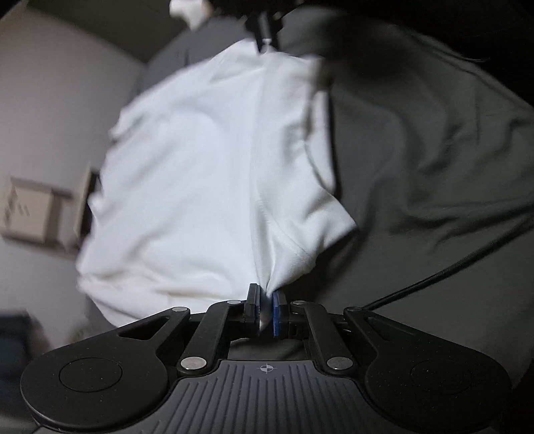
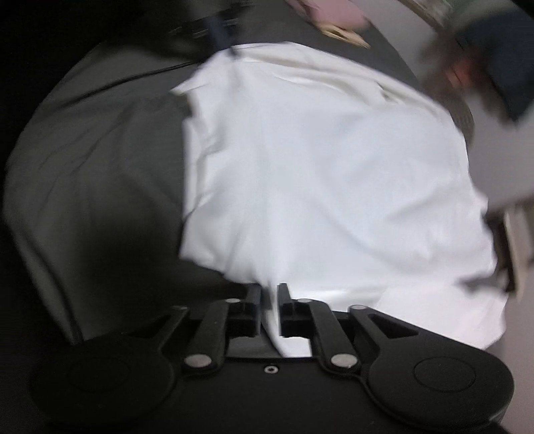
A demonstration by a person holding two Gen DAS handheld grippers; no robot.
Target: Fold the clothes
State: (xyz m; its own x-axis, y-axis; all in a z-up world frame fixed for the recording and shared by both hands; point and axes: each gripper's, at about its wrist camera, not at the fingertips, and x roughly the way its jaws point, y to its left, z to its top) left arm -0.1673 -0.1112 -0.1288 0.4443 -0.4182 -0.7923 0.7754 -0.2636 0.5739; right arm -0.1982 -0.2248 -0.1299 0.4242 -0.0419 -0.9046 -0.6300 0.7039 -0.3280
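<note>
A white garment [image 1: 207, 173] hangs stretched between my two grippers above a dark grey bed sheet [image 1: 434, 150]. My left gripper [image 1: 266, 300] is shut on one edge of the cloth, which bunches between its blue-padded fingers. At the far end of the garment in this view, the right gripper [image 1: 267, 40] pinches the opposite edge. In the right wrist view the white garment [image 2: 317, 167] fills the middle, and my right gripper [image 2: 269, 297] is shut on its near edge. The left gripper [image 2: 222, 36] shows blurred at the top, holding the far edge.
The grey sheet [image 2: 93, 160] covers the bed under the garment. A black cable [image 1: 450, 270] runs across the sheet on the right. A cardboard box [image 1: 30, 213] sits by the pale wall at left. Pink fabric [image 2: 333, 13] and dark blurred items [image 2: 494, 66] lie at the far edge.
</note>
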